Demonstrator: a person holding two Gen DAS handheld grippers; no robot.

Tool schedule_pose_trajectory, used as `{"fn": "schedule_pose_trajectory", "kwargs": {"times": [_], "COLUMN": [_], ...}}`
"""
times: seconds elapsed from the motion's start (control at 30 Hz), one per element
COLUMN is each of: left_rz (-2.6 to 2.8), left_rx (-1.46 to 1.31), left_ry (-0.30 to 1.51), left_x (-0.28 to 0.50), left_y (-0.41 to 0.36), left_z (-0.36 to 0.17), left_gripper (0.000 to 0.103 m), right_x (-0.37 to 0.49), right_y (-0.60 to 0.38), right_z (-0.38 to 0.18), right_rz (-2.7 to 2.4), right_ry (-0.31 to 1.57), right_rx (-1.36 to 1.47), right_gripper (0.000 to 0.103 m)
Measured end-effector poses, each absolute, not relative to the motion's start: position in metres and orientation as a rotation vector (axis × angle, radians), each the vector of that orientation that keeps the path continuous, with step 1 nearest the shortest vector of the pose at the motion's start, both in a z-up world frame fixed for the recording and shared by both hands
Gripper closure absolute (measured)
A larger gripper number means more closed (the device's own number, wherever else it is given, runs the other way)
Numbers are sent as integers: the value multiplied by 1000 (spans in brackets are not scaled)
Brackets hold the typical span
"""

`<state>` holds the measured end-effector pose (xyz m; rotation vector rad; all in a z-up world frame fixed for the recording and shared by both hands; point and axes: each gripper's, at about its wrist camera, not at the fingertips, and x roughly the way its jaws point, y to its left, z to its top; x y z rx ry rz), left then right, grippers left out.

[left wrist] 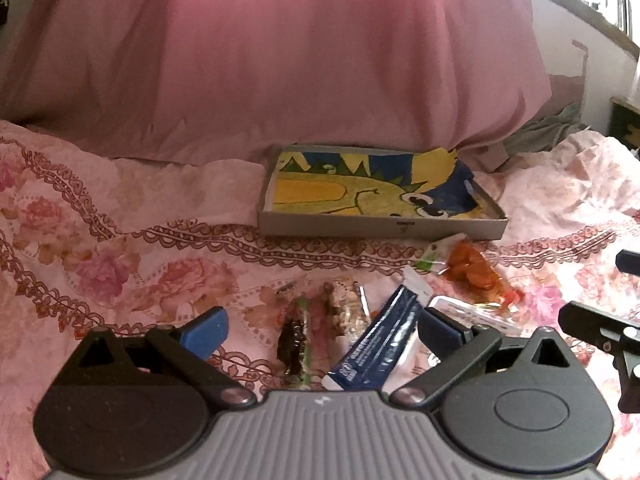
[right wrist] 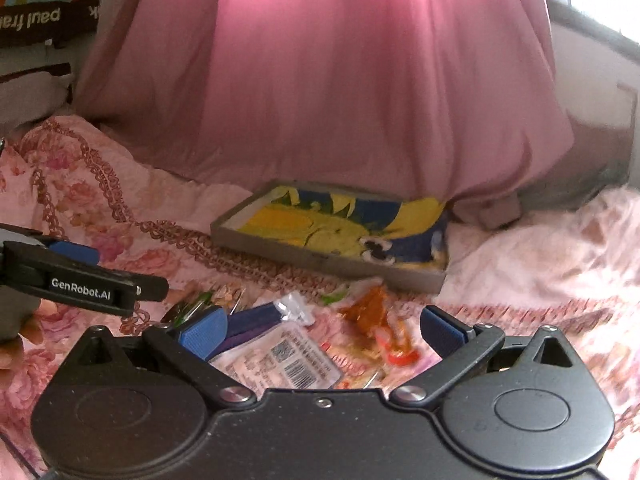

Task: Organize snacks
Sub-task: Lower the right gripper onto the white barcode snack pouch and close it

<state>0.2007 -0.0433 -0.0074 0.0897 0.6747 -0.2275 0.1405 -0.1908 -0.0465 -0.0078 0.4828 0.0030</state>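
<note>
On a bed covered with a pink floral bedspread [left wrist: 120, 248], both the left tool [left wrist: 320, 330] and the right tool [right wrist: 322, 330] hover with their blue-padded fingers spread wide, gripping nothing. Beneath them lies a loose cluster of snacks: a dark blue foil wrapper [left wrist: 376, 344], a clear packet of brown dried pieces [left wrist: 296, 340], an orange-filled clear bag [left wrist: 476, 272] and a flat white packet with a barcode [right wrist: 284, 360]. Just beyond the pile sits a shallow grey cardboard tray lined with a yellow-and-blue cartoon print [left wrist: 380, 229], resting against a pink draped cloth [left wrist: 320, 60].
</note>
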Motion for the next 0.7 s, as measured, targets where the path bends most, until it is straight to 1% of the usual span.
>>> {"fn": "schedule_pose_trajectory", "kwargs": {"times": [0.17,0.43,0.6,0.7], "left_rz": [-230,-315,-377,-416], "left_rx": [78,13,32,13], "left_ry": [711,785,754,777], "left_x": [214,239,243,253], "left_y": [-38,-22,-22,-22], "left_z": [-18,-31,-35,-43], "left_gripper": [0,0,0,0], "right_x": [154,168,179,182], "right_y": [-198,-193,-187,-185], "right_z": [-64,-86,-97,-105], "right_rz": [44,125,188,233], "right_ry": [598,716,783,825], "right_rx": [56,106,162,211], "right_gripper": [1,1,1,1]}}
